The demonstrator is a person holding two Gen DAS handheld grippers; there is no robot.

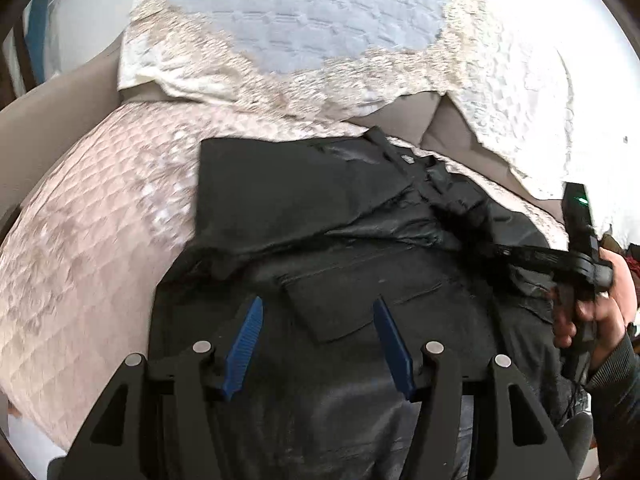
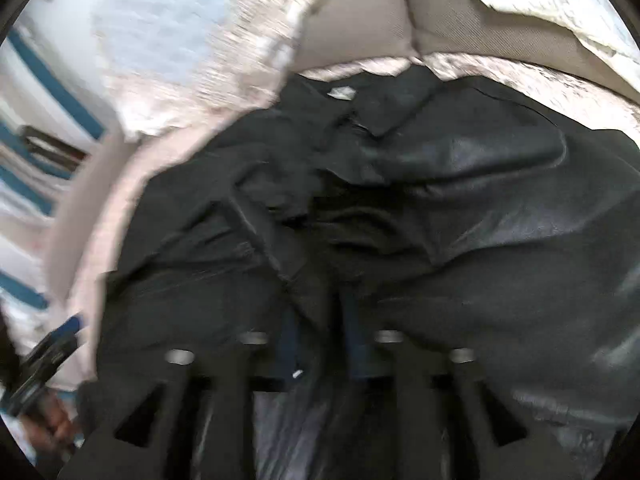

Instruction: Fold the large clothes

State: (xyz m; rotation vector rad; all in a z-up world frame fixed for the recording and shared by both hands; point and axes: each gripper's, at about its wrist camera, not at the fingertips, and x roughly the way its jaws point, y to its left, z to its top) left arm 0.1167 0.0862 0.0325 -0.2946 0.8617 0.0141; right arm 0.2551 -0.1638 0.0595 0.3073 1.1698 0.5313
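Observation:
A large black jacket (image 1: 304, 200) (image 2: 460, 200) lies crumpled on a pink quilted cover (image 1: 100, 220). Its collar with a white label (image 2: 340, 92) points to the far side. My left gripper (image 1: 318, 302) hovers open over a pocket flap (image 1: 352, 304), its blue pads (image 1: 244, 344) wide apart and empty. At the right edge of the left wrist view my right gripper (image 1: 504, 252), held by a hand (image 1: 604, 304), reaches into the jacket's folds. In the blurred right wrist view the right gripper (image 2: 320, 320) shows its pads apart with a ridge of black cloth between them.
A white and beige lace throw (image 1: 280, 28) (image 2: 180, 40) drapes over the sofa back behind the jacket. Bare taupe cushion (image 1: 448, 124) (image 2: 360, 36) shows between throw and cover. The left gripper (image 2: 60, 344) appears at the lower left of the right wrist view.

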